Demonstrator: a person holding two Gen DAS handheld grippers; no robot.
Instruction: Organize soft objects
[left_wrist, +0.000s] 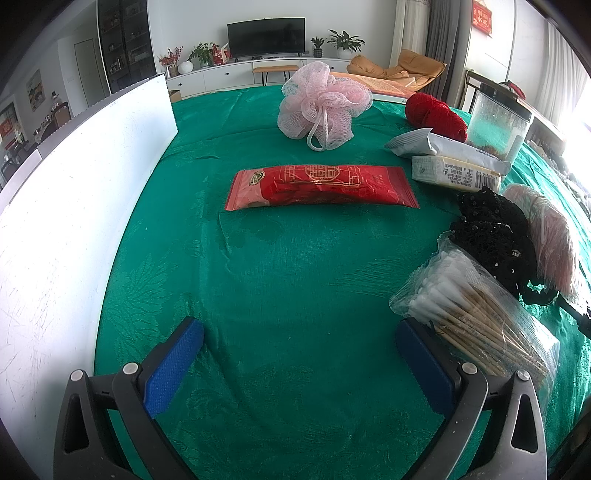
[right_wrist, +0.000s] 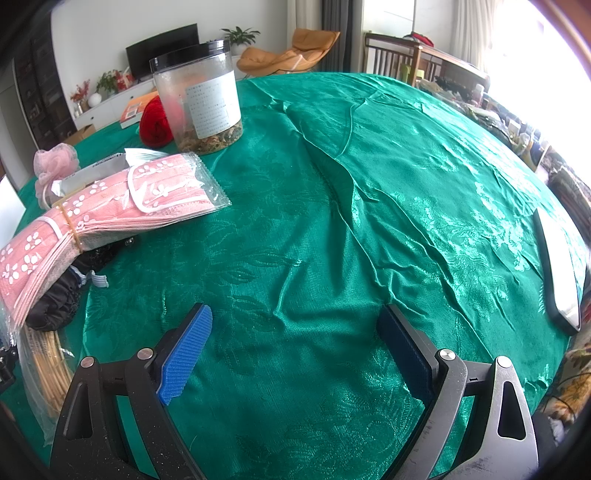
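Black tongs with ribbed blue pads, silver screws

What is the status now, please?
Left gripper open, empty. Right gripper open, empty. Red packet flat on green cloth, untouched. Path clear.

The white board is cut off by the left edge of the left wrist view, so its full extent cannot be told. The black mesh fabric is partly covered by the bag of cotton swabs, whose near end is hidden behind a gripper finger. The print on the boxed packet is too small to be read. In the right wrist view, the red yarn is half hidden behind the clear jar, the jar's label text is illegible, and the flat white object at the right is distorted beyond identification.
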